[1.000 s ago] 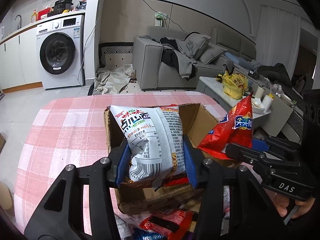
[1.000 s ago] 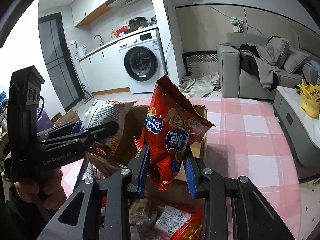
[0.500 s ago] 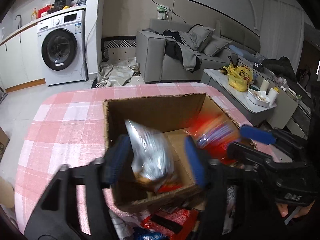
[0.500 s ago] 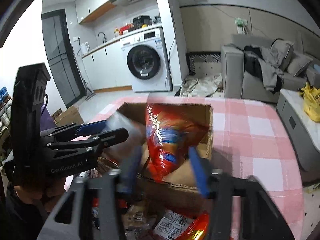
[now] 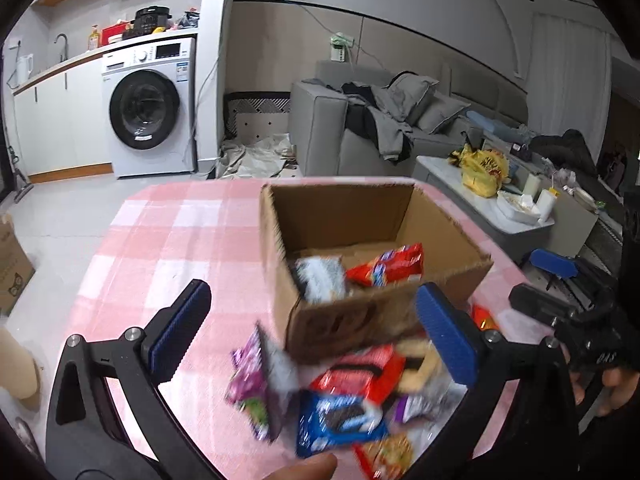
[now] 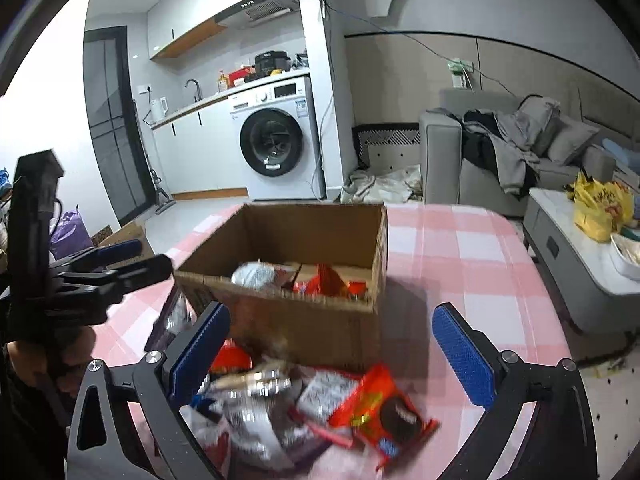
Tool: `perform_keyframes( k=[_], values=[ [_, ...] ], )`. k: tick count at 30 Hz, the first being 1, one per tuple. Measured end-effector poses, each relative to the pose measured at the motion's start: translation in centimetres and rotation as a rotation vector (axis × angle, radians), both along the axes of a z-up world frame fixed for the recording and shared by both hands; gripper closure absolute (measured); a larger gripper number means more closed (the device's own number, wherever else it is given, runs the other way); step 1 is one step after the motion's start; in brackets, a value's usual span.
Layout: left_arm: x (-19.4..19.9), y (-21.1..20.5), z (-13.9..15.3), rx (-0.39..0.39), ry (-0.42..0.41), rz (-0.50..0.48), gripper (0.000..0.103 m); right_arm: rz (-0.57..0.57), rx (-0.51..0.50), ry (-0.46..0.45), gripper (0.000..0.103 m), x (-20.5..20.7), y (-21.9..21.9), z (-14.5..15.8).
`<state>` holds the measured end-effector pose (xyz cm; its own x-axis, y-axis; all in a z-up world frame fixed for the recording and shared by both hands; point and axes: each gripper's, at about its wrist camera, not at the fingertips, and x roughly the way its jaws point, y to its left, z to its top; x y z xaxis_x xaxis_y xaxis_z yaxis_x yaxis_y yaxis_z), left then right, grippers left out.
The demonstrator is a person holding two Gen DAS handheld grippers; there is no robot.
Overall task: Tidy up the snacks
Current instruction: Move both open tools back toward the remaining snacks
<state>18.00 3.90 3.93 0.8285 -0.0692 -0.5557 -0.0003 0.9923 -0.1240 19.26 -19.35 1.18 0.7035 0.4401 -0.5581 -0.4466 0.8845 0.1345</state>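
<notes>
An open cardboard box stands on the pink checked tablecloth. Inside lie a white-grey snack bag and a red snack bag. My left gripper is open and empty, above a pile of loose snacks in front of the box: a purple packet, a blue packet and a red packet. My right gripper is open and empty, above the same pile, with a red packet between its fingers.
The table has bare cloth left of the box and its right edge drops toward a grey coffee table. A washing machine and sofa stand behind. A cardboard box sits on the floor at left.
Both grippers opened and let go: the white-grey bag and the red bag dropped into the box. Both grippers then pulled back and down toward the pile of loose snacks.
</notes>
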Motion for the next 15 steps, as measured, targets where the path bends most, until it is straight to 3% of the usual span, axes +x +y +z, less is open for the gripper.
perform_keyframes(
  k=[9, 15],
  values=[
    [-5.5, 1.8, -4.2, 0.029, 0.061, 0.037, 0.001, -0.048, -0.031, 0.036, 0.000, -2.4, -2.6, -1.6],
    [-4.8, 2.2, -5.5, 0.038, 0.096, 0.056, 0.001, -0.070, -0.033, 0.049, 0.000, -2.6, -3.6, -1.5]
  ],
)
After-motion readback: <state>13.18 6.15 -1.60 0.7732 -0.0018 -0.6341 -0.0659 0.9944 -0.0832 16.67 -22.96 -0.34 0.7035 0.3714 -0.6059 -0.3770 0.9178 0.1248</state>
